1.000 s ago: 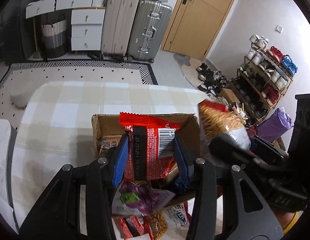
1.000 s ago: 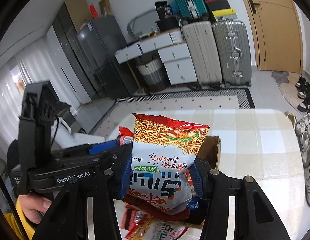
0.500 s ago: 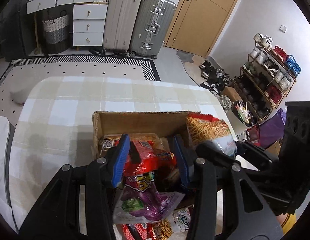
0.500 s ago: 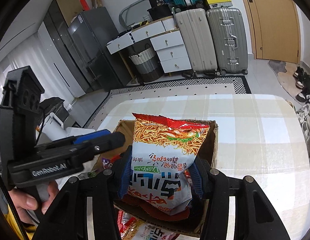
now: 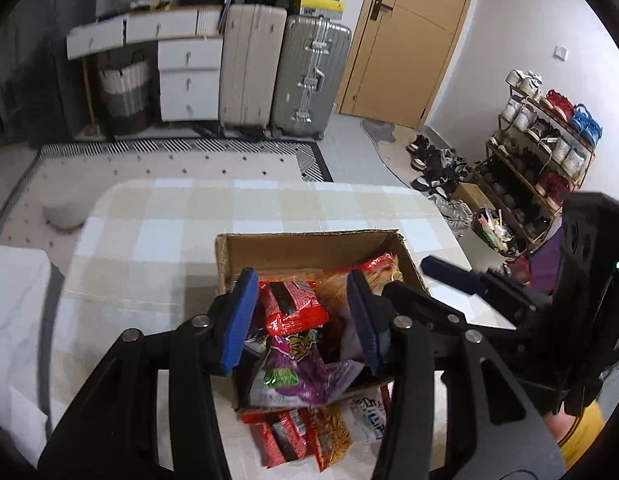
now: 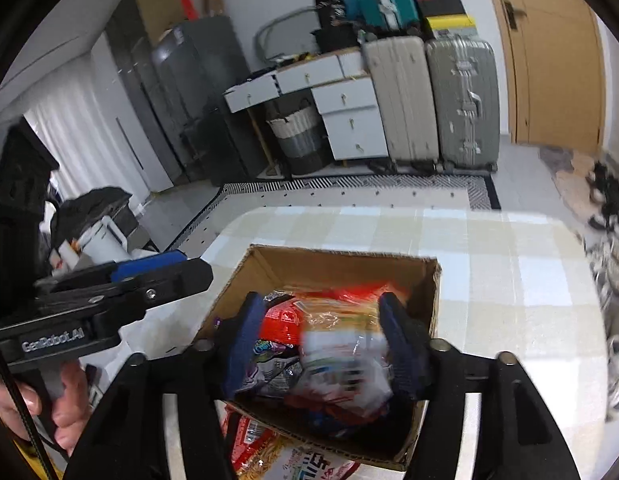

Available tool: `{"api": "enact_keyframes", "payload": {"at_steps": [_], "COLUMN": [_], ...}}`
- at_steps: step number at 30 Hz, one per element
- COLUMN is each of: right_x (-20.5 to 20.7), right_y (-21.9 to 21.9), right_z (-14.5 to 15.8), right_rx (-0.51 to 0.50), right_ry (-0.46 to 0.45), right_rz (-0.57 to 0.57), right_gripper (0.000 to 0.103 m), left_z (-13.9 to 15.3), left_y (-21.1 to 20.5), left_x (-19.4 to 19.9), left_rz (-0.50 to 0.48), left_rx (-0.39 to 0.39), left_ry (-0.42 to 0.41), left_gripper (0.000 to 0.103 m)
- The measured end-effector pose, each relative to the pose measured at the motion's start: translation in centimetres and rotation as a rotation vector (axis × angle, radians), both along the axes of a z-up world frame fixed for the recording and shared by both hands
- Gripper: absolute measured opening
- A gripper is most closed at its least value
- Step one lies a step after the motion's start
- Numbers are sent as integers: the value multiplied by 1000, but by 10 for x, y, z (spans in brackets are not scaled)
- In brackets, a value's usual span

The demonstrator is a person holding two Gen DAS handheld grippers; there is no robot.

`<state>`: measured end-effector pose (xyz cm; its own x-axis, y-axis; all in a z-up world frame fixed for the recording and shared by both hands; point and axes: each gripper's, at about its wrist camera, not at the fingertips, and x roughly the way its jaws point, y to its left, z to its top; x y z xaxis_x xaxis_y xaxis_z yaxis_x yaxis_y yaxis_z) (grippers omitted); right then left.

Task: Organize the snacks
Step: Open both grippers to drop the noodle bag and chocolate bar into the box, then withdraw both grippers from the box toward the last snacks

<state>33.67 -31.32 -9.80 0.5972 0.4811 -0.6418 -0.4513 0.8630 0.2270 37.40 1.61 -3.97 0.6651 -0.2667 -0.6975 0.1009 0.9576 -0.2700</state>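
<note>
An open cardboard box (image 5: 305, 240) (image 6: 341, 256) stands on the checked table (image 5: 149, 248). In it lie a red packet (image 5: 289, 308), a purple packet (image 5: 297, 376) and an orange noodle bag (image 6: 341, 352), which is blurred and lies loose against the box's right side. My left gripper (image 5: 301, 316) hovers over the box, its jaws opening, with the red packet below them and untouched. My right gripper (image 6: 321, 340) is also opening above the box. The noodle bag sits between its fingers, clear of the left pad.
More snack packets (image 5: 301, 436) (image 6: 269, 448) lie on the table in front of the box. Beyond the table are a patterned rug (image 5: 169, 160), suitcases (image 5: 305, 76), white drawers (image 5: 189, 76), a door (image 5: 409, 40) and a shoe rack (image 5: 541, 152).
The right jaws spread and the noodle bag dropped from upright into the box. The left gripper let the red packet down into the box and drew back a little.
</note>
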Motion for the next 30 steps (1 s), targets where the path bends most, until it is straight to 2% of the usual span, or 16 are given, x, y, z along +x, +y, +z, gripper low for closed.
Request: {"api": "enact_keyframes", "payload": {"at_steps": [6, 20, 23, 26, 30], "right_x": [-23, -100, -123, -156, -199], "right_y": [0, -5, -10, -17, -27], "right_z": [23, 86, 101, 119, 139], "right_rx": [5, 10, 11, 18, 54], "right_ry": [-58, -192, -236, -297, -370], "right_rz": [4, 9, 5, -2, -9], "right_gripper": [72, 72, 72, 72, 80], "left_z": [29, 102, 119, 133, 149], "left_y": [3, 15, 19, 24, 29], "left_x": [-42, -151, -181, -214, -260], "left_rz": [1, 14, 22, 34, 42], "left_rx": [-1, -16, -16, -18, -9], "left_ry": [-58, -154, -185, -217, -266], "left_gripper": [52, 53, 53, 60, 63]}}
